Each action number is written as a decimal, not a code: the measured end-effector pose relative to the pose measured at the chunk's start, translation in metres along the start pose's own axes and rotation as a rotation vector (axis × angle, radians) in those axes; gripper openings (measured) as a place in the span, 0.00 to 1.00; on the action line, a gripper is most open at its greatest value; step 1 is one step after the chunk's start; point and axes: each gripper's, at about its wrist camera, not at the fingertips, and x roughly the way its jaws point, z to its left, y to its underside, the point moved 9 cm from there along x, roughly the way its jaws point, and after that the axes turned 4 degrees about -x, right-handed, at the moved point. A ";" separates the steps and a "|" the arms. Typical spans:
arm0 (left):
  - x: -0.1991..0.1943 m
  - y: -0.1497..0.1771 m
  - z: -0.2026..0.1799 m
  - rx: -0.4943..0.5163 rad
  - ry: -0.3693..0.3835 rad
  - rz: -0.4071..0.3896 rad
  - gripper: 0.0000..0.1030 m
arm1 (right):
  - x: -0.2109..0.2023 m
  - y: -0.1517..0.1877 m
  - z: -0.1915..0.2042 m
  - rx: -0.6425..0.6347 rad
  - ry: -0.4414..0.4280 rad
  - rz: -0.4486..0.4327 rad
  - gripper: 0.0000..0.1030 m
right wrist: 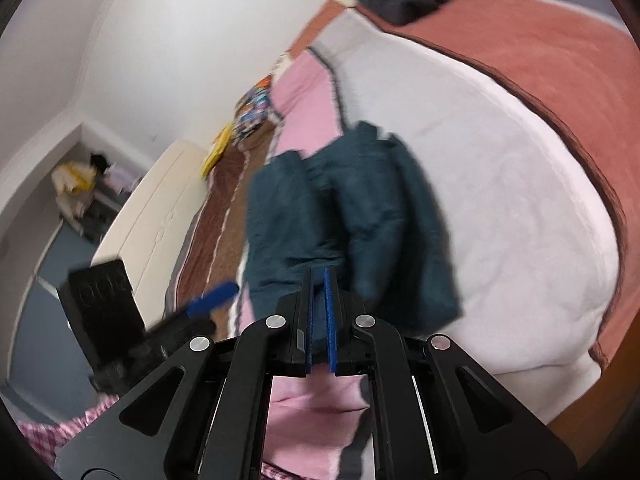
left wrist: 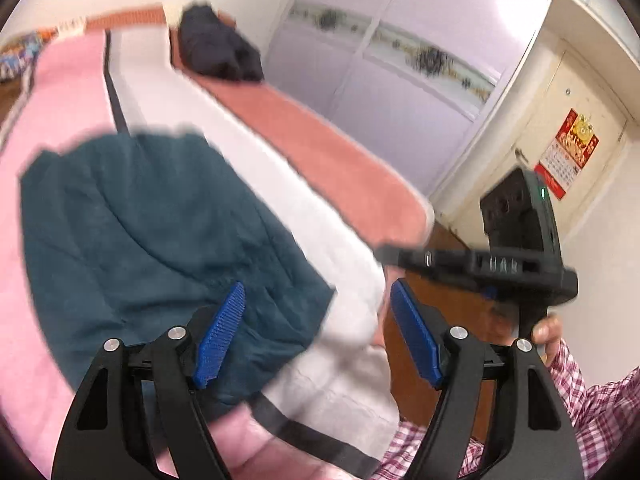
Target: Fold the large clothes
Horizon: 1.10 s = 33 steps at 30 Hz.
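Note:
A dark teal garment [left wrist: 160, 232] lies folded in a bundle on the bed's pink and white blanket [left wrist: 68, 92]. My left gripper [left wrist: 318, 292] hovers open over the garment's near right corner, its blue pads wide apart with nothing pressed between them. My right gripper [left wrist: 380, 253] reaches in from the right past the bed's edge, with no cloth hanging from its fingers. In the right wrist view my right gripper [right wrist: 319, 276] is shut, its pads nearly together, pointing at the teal garment [right wrist: 352, 208] just ahead. One blue pad [right wrist: 216, 296] of the left gripper shows at the left.
A pile of dark clothes [left wrist: 218, 46] sits at the bed's far end on the salmon stripe. Wardrobe doors [left wrist: 400, 64] and a door with a red calendar [left wrist: 568, 152] stand beyond. Brown floor [left wrist: 456, 300] lies past the bed's edge. A plaid sleeve [left wrist: 592, 400] is close by.

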 end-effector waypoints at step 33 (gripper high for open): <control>0.118 -0.069 0.186 -0.156 -0.507 0.181 0.35 | 0.162 0.057 -0.094 0.023 0.236 0.360 0.00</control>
